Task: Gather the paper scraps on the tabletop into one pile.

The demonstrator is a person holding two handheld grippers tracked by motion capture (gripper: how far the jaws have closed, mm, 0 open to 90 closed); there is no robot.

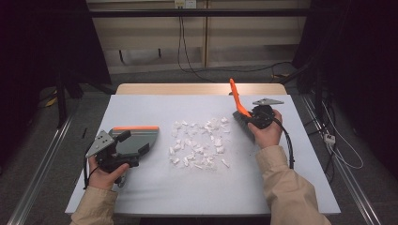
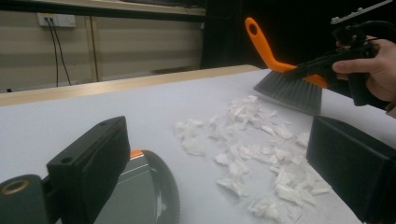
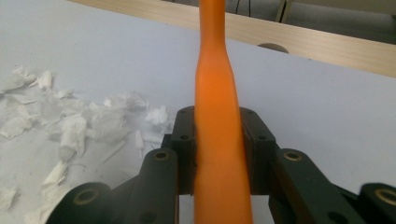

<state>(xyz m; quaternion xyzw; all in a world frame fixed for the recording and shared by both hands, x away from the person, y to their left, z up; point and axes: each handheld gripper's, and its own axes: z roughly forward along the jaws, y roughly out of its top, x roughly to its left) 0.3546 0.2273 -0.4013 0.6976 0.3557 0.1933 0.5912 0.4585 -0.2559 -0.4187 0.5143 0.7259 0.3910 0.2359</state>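
Looking down from the high view, the right gripper (image 1: 256,118) is clamping the orange handle of a small hand brush with dark grey bristles (image 1: 238,107) at the far right of the white-covered table (image 1: 155,187), the handle tilting up and away. The scattered pile of torn white paper scraps (image 1: 199,143) is lying in the middle of the table, just left of the bristles. At the near left, the left gripper (image 1: 123,149) is sitting at the grey plastic dustpan with an orange edge (image 1: 136,138); whether its jaws are gripping the pan cannot be told here.

In the left gripper view, the two black jaws are standing wide apart, closing on nothing, with the dustpan (image 2: 140,186) lying flat on the table below the left jaw. The paper scraps (image 2: 252,144) are spreading out ahead, and the brush (image 2: 292,88) is hovering at their far edge, bristles pointing down, held by the other gripper (image 2: 345,63).

In the right gripper view, the jaws are pressing on both sides of the brush handle (image 3: 217,126), with the scraps (image 3: 65,121) lying to the left.
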